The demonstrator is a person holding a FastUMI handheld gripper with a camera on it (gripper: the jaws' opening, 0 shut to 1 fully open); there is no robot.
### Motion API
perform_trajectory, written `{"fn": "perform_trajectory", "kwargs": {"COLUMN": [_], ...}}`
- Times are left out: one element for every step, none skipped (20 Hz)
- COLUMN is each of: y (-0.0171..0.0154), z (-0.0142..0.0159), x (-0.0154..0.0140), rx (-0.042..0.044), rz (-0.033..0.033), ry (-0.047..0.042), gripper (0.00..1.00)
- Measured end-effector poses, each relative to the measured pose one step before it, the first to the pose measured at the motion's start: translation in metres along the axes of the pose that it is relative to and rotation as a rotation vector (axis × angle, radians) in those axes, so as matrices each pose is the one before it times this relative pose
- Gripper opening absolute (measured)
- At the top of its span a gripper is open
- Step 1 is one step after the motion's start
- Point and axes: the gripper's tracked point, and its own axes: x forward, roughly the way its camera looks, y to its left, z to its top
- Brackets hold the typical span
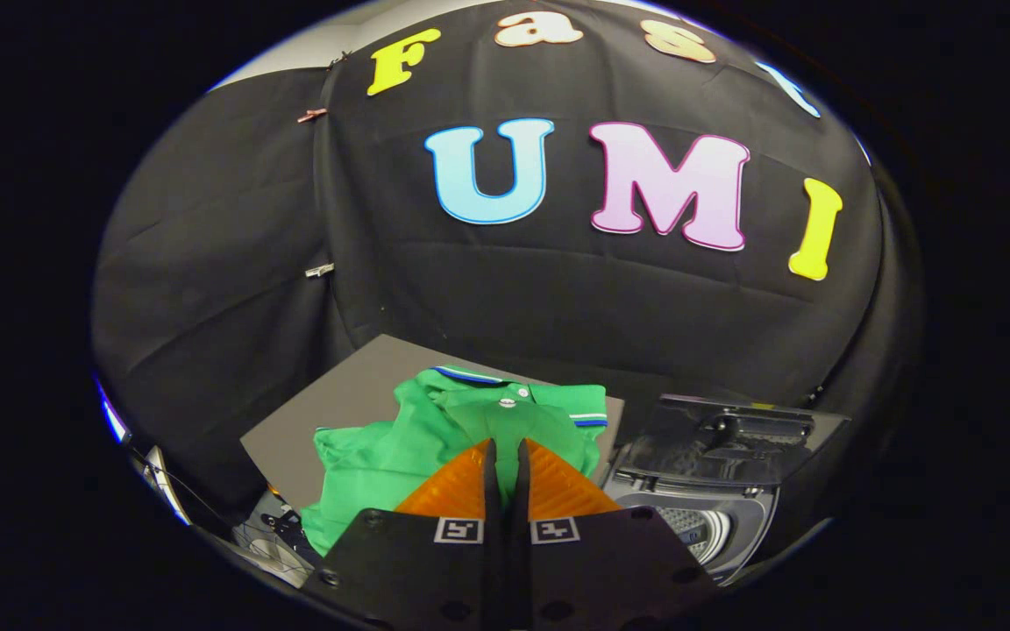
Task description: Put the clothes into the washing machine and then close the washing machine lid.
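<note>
- green shirt [400,456] crumpled on a grey tabletop [338,403], directly ahead of the tool [505,449] at 12 o'clock and spreading toward 10 o'clock.
- collar end with blue and white striped trim pointing away toward the black cloth wall [558,307]; a small white button showing on the placket just beyond the fingertips [489,451].
- long axis of the shirt hard to fix because of the crumpling; roughly running from the near left of the tool to the far collar.
- no readable brand or writing on the shirt; small square black-and-white markers on the tool's body, not legible as text.
- tool fingers drawn nearly together with only a thin gap, a fold of green cloth seeming to sit between the tips; cannot tell whether both fingers press on it.
- washing machine [698,517] at about 3 o'clock from the tool, just beside the tabletop, lid [733,438] raised and tilted back, pale drum visible below.
- tangle of cables [273,530] at about 8 o'clock, below the tabletop's edge.
</note>
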Motion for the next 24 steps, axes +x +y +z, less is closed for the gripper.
{"fn": "perform_trajectory", "kwargs": {"y": [-0.01288, -0.01167, -0.01182, -0.01413, -0.01333, -0.01293, -0.01277, -0.01339, -0.01314, -0.01453, -0.01695, -0.01369, -0.01178, -0.01006, -0.01198, -0.01335, -0.01144, -0.01070, -0.00884, -0.00636, -0.00724, -0.00394, -0.00380, -0.00598], "z": [-0.00089, 0.00201, 0.00059, 0.00014, -0.00135, -0.00107, -0.00120, -0.00160, -0.00117, -0.00069, -0.00090, -0.00051, 0.00033, -0.00066, -0.00390, -0.00331, -0.00377, -0.00409, -0.00552, -0.00484, -0.00311, -0.00096, -0.00073, -0.00013], "x": [-0.00432, -0.00253, -0.00238, -0.00450, -0.00420, -0.00399, -0.00323, -0.00295, -0.00302, -0.00112, -0.00185, -0.00078, -0.00110, -0.00157, -0.00210, -0.00042, -0.00048, 0.00210, 0.00188, 0.00213, 0.00126, 0.00056, 0.00187, 0.00141], "rx": [0.01139, 0.00934, 0.00030, -0.00230, 0.00098, 0.00089, 0.00106, 0.00370, 0.00627, 0.00664, 0.00622, 0.00519, 0.00915, 0.00886, 0.00071, -0.00435, 0.00090, 0.00485, 0.00420, 0.00081, -0.00719, -0.00914, -0.01021, -0.00896], "rz": [0.00416, 0.00912, 0.00321, -0.00080, 0.00184, 0.00365, 0.00099, 0.00101, -0.00097, -0.00279, -0.00582, -0.00710, 0.00362, 0.01768, 0.00654, -0.00021, 0.00467, -0.00005, 0.00254, 0.00125, -0.01076, 0.00136, 0.00325, -0.00468], "ry": [0.00142, -0.01078, -0.00729, -0.00594, -0.00451, -0.00225, -0.00222, -0.00111, -0.00541, -0.00815, -0.00960, -0.00497, -0.00349, 0.00083, 0.00963, 0.00577, 0.00787, 0.01110, 0.01851, 0.01478, 0.00665, -0.00491, -0.00824, -0.00361], "gripper": [0.05, 0.05, 0.05, 0.05, 0.05, 0.05, 0.05, 0.05, 0.05, 0.05, 0.05, 0.05, 0.05, 0.05, 0.05, 0.05, 0.05, 0.05, 0.05, 0.05, 0.05, 0.05, 0.05, 0.05]}}
